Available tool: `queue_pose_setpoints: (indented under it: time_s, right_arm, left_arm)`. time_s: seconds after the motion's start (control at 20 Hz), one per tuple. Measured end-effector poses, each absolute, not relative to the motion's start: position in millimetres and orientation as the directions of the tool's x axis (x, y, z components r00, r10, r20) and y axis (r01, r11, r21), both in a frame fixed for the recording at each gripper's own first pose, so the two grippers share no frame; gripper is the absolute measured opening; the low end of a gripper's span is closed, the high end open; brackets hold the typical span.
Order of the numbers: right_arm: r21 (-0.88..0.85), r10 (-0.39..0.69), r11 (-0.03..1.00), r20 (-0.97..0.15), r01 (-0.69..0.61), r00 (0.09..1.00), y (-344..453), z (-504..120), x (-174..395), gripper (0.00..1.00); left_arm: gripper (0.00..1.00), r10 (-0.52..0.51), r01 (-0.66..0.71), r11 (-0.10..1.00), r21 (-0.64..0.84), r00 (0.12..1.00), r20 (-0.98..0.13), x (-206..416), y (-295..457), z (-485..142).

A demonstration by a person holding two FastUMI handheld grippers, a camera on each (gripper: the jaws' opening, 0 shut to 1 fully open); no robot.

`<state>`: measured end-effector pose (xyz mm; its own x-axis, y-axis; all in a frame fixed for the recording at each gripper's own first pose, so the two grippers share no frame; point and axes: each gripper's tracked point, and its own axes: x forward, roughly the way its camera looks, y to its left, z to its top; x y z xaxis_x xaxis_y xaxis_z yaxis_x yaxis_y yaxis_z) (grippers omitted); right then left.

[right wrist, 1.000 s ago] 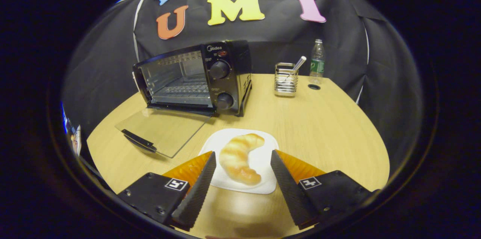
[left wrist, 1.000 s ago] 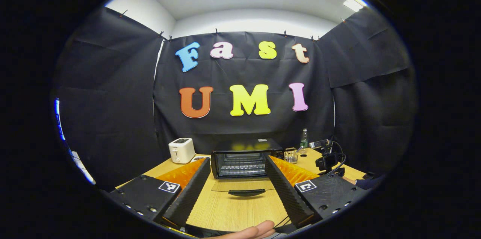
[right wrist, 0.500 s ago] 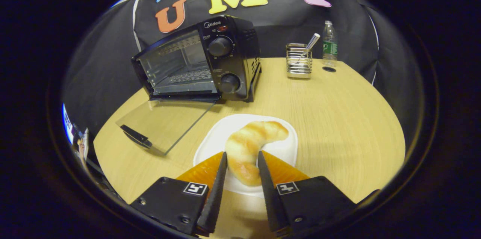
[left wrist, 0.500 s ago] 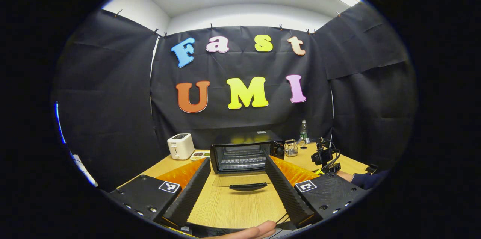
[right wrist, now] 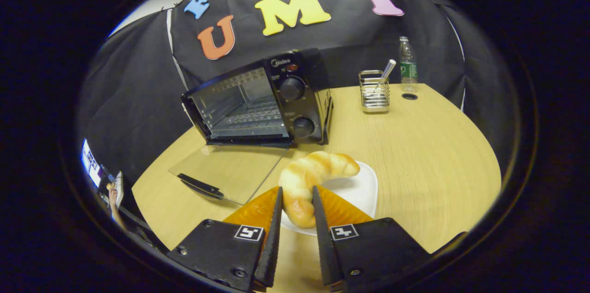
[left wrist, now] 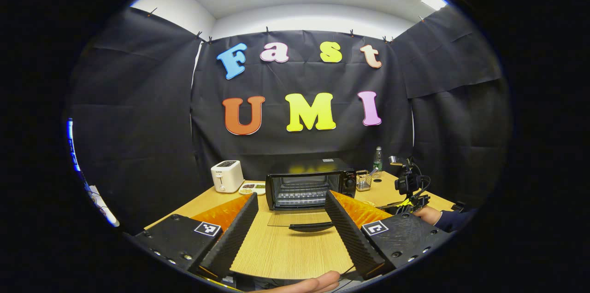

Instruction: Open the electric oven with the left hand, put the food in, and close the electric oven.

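Note:
The black electric oven (right wrist: 272,99) stands on the wooden table with its glass door (right wrist: 230,171) folded flat down and its wire rack bare. In front of it a croissant (right wrist: 309,178) hangs just above a white plate (right wrist: 357,189), with my right gripper (right wrist: 296,194) shut on its near end. In the left gripper view the oven (left wrist: 311,182) sits straight ahead, its lowered door (left wrist: 302,221) toward me. My left gripper (left wrist: 291,198) is held back over the table's near side, open and holding nothing. Farther right, a hand holds the right gripper (left wrist: 408,191).
A wire cutlery holder (right wrist: 374,91) and a water bottle (right wrist: 408,65) stand behind and right of the oven. A white toaster (left wrist: 227,176) and a small dish (left wrist: 251,188) sit left of it. A thumb (left wrist: 313,282) shows at the bottom edge.
My right gripper closed on the croissant and raised it off the plate, shifting a little toward the oven. My left gripper drew back from the oven, staying open.

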<state>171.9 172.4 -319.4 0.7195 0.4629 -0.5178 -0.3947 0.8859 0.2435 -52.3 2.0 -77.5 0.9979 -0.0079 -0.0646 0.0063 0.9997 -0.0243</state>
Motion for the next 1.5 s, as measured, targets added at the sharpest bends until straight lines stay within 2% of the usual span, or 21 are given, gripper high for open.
queue_pose_setpoints:
  time_s: [0.35,0.6,0.75,0.9,1.1,1.15,1.2,1.5]
  right_arm:
    - [0.282,0.543,0.839,-0.427,-0.465,0.723,244,-276,164,0.39]
    - [0.429,0.610,0.783,-0.396,-0.449,0.686,317,-273,181,0.39]
    - [0.529,0.629,0.742,-0.337,-0.411,0.701,355,-268,206,0.38]
    - [0.560,0.571,0.751,-0.285,-0.349,0.770,372,-267,246,0.40]
    - [0.546,0.485,0.799,-0.340,-0.251,0.805,387,-288,293,0.37]
    - [0.534,0.467,0.809,-0.334,-0.244,0.819,388,-290,306,0.39]
    - [0.518,0.446,0.822,-0.328,-0.236,0.833,388,-291,316,0.38]
    - [0.356,0.379,0.892,-0.258,-0.277,0.888,391,-280,355,0.37]
  left_arm:
    - [0.95,-0.001,-0.001,1.000,-0.024,0.999,-0.048,-60,18,-71]
    - [0.95,0.024,-0.025,0.999,-0.023,0.998,-0.058,-60,40,-75]
    - [0.95,0.063,-0.065,0.998,-0.020,0.996,-0.063,-57,60,-77]
    - [0.95,0.062,-0.064,0.997,-0.031,0.996,-0.062,-56,68,-79]
    - [0.95,0.087,-0.089,0.996,-0.021,0.990,-0.109,-47,85,-99]
    - [1.00,0.106,-0.108,0.994,-0.011,0.988,-0.112,-45,93,-102]
    - [0.95,0.117,-0.118,0.993,-0.007,0.987,-0.110,-43,97,-103]
    - [0.95,0.086,-0.094,0.995,-0.042,0.985,-0.152,-32,98,-124]
